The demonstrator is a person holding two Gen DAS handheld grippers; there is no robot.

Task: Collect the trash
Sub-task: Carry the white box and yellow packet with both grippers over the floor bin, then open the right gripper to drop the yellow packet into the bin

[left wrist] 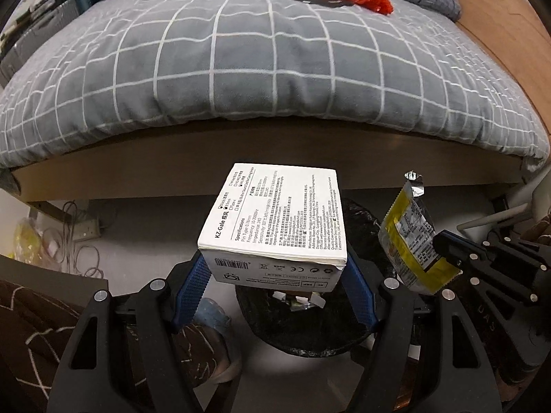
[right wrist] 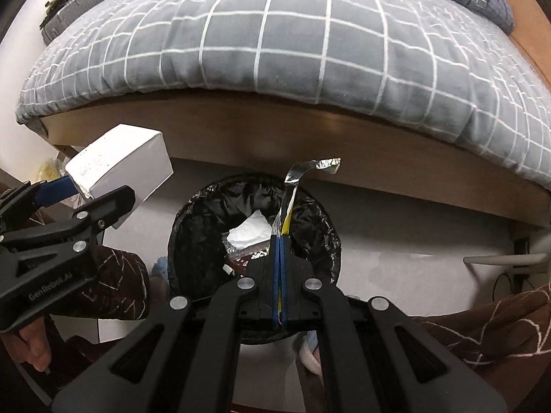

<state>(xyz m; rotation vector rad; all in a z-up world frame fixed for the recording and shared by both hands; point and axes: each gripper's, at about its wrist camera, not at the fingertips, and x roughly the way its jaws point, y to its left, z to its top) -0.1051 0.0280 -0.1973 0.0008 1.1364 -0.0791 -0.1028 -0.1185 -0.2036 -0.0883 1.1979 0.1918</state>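
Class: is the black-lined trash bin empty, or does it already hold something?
Not empty: the trash bin already holds crumpled white paper and a wrapper.

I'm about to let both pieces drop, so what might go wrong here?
The white box, held in the left tongs, sits toward the bin's left rim in the right wrist view and may fall outside it. The thin yellow wrapper in the shut right tongs may flutter aside.

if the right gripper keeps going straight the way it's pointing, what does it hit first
Most likely the black-lined trash bin straight ahead below it. The right gripper, shut on the yellow foil wrapper, points into the bin's open mouth, at the white paper already inside. Depth is hard to judge.
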